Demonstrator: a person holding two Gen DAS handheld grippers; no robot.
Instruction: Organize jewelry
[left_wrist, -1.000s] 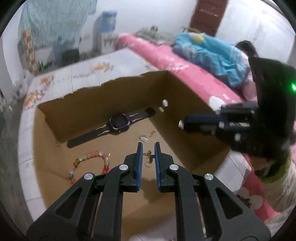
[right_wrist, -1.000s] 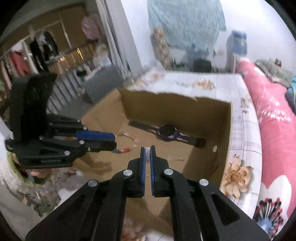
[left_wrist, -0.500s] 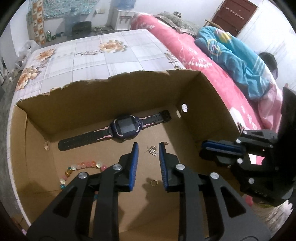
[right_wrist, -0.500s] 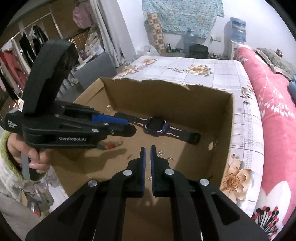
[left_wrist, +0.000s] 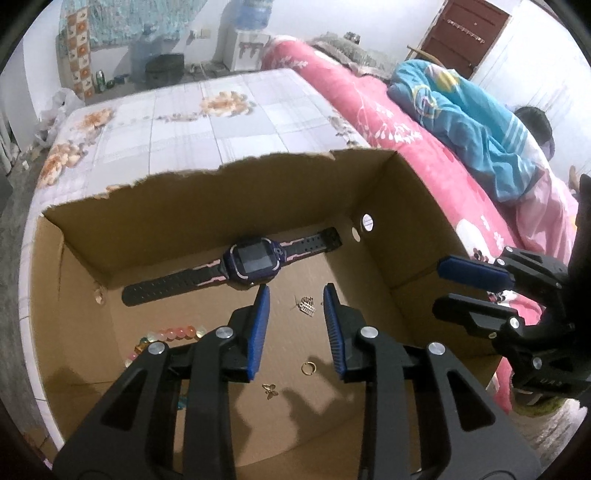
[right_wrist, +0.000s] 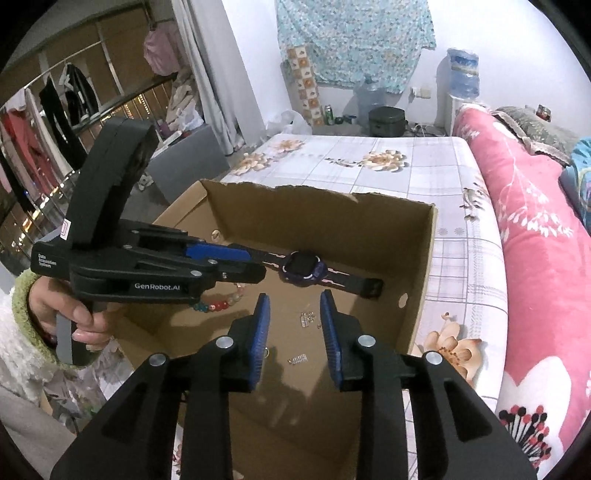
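A smartwatch (left_wrist: 255, 260) lies flat on the floor of the cardboard box (left_wrist: 221, 206), hard against the far wall, its strap running from lower left up to upper right across the frame's middle. Both tongs hang over the box with jaws spread wide and empty: the left gripper (left_wrist: 295, 325) at bottom centre, the right gripper (right_wrist: 293, 325) likewise in its own view. Between the left fingers sit small earrings (left_wrist: 306, 305), a gold ring (left_wrist: 308, 368) and a butterfly charm (left_wrist: 270, 390). A bead bracelet (left_wrist: 173, 332) lies lower left, partly hidden by the left gripper.
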